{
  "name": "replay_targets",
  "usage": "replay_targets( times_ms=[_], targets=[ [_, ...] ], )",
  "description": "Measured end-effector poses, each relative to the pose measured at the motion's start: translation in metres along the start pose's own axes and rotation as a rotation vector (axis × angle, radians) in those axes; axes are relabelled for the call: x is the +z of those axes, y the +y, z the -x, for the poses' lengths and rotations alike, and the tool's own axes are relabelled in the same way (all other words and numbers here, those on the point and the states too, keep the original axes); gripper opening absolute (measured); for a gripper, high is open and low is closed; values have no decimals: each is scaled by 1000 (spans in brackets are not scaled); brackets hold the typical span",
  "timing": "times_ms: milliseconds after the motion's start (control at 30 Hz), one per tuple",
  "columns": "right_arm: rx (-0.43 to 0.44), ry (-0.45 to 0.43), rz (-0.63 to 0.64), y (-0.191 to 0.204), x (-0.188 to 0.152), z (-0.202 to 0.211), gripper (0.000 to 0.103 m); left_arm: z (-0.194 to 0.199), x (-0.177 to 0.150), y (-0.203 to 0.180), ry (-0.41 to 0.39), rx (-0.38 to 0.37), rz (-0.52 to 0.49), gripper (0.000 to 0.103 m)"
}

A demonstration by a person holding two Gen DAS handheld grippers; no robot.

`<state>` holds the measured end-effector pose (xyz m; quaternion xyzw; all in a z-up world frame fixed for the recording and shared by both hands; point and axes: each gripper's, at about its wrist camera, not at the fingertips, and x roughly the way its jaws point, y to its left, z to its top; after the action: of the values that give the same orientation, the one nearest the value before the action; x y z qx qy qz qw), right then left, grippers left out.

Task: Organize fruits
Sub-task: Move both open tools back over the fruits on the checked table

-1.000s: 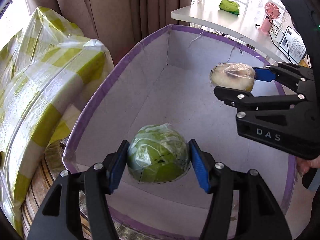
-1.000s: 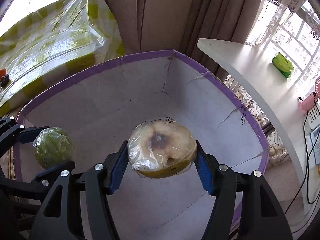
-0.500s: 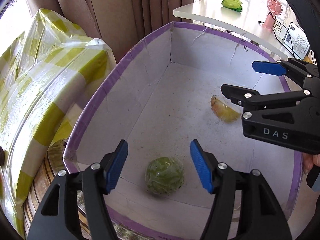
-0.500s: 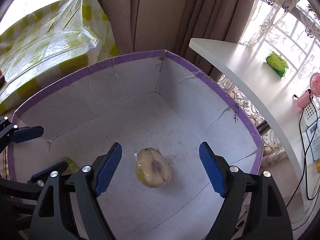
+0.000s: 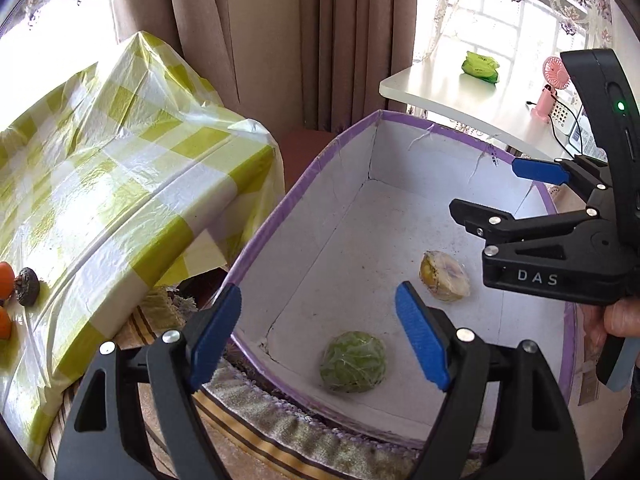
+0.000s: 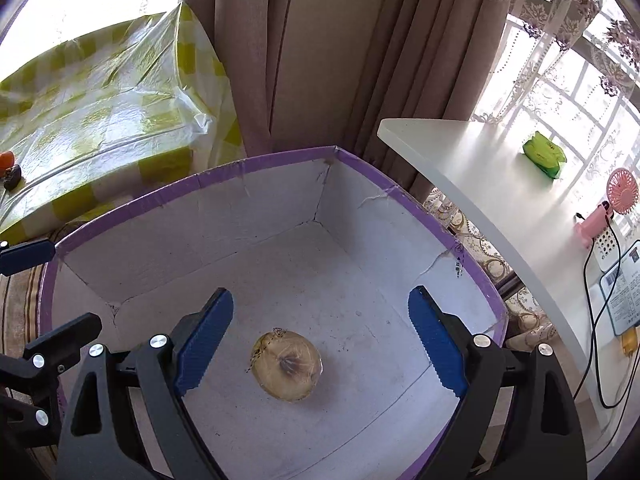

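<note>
A white cardboard box with a purple rim (image 5: 256, 240) (image 6: 280, 158) stands below both grippers. A plastic-wrapped green fruit (image 5: 353, 361) lies on its floor near the front wall. A wrapped yellowish fruit half (image 5: 444, 276) (image 6: 286, 366) lies on the floor further right. My left gripper (image 5: 320, 340) is open and empty, above the box's near-left edge. My right gripper (image 6: 320, 340) is open and empty above the yellowish fruit; it also shows in the left wrist view (image 5: 504, 192).
A table with a yellow-checked plastic cloth (image 5: 100, 168) (image 6: 100, 120) stands left of the box, with orange fruits (image 5: 6, 280) and a dark small thing (image 5: 27, 286) at its edge. A white desk (image 6: 480, 184) at the right holds a green packet (image 6: 544, 154) and a pink fan (image 6: 612, 200). Curtains hang behind.
Both grippers opened and let their fruits fall into the box. Both have since risen and pulled back, and the fruits now lie still on the box floor.
</note>
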<state>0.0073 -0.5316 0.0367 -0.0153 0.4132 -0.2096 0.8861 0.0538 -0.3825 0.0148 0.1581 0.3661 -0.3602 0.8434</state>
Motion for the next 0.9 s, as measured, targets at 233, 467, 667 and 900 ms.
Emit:
replay_targets(
  times_ms=[233,467,667,900],
  targets=[
    [111,-57,-12,35,17,20,86,51,-18,55,-119,132,119,81],
    [341,-106,10,97,33,37,87,102,-63,133,-178,296,295,81],
    [460,-91,75,159,42,43,87,152,-108,203,-228,399,504,81],
    [537,-71,125,210,49,36,87,183,-146,280,-218,498,704,80]
  ],
)
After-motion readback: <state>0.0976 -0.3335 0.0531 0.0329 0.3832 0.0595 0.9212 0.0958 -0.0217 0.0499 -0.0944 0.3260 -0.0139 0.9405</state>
